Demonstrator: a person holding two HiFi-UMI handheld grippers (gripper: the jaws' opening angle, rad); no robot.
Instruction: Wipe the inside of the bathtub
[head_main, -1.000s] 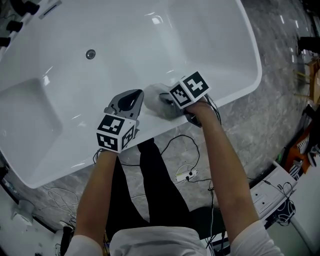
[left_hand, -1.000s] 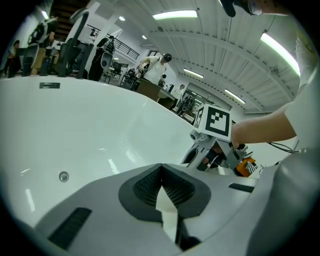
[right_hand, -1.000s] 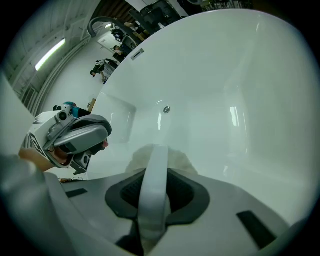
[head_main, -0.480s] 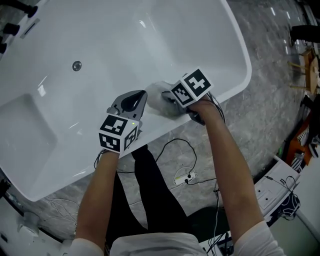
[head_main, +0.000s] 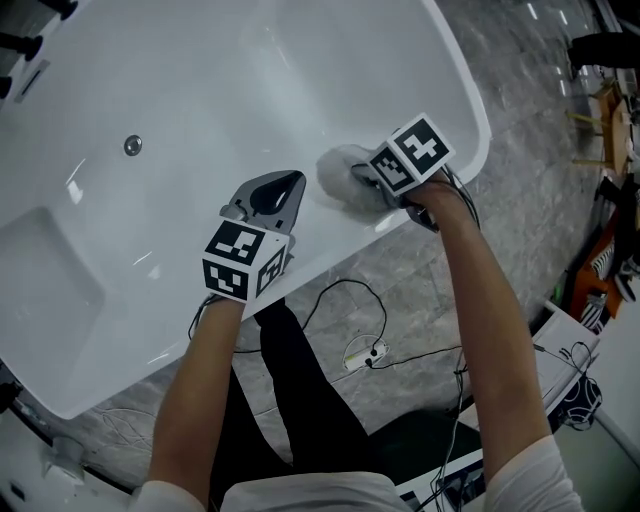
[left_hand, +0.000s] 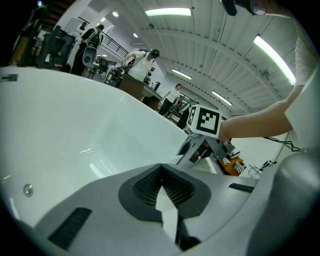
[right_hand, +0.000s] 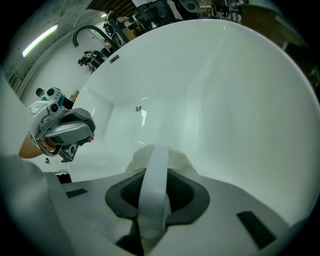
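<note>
The white bathtub (head_main: 120, 290) fills the upper left of the head view, its drain (head_main: 133, 145) on the floor of the tub. A pale grey cloth (head_main: 343, 168) lies against the near inner wall by the tub's right end. My right gripper (head_main: 367, 184) is shut on it, and in the right gripper view a band of the cloth (right_hand: 154, 175) runs between the jaws. My left gripper (head_main: 286, 187) hovers over the near rim to the cloth's left, shut with nothing in it. In the left gripper view its jaws (left_hand: 161, 168) meet over bare tub wall.
Dark tap fittings (head_main: 22, 44) sit at the tub's far left end. A power strip (head_main: 366, 353) and cables lie on the grey marble floor beside the person's legs (head_main: 300, 400). Boxes (head_main: 565, 350) and clutter stand at the right. People (left_hand: 142, 60) stand in the background.
My right gripper has slid the cloth along the near inner wall toward the tub's right end, widening the gap to the left gripper. The head view has shifted with it.
</note>
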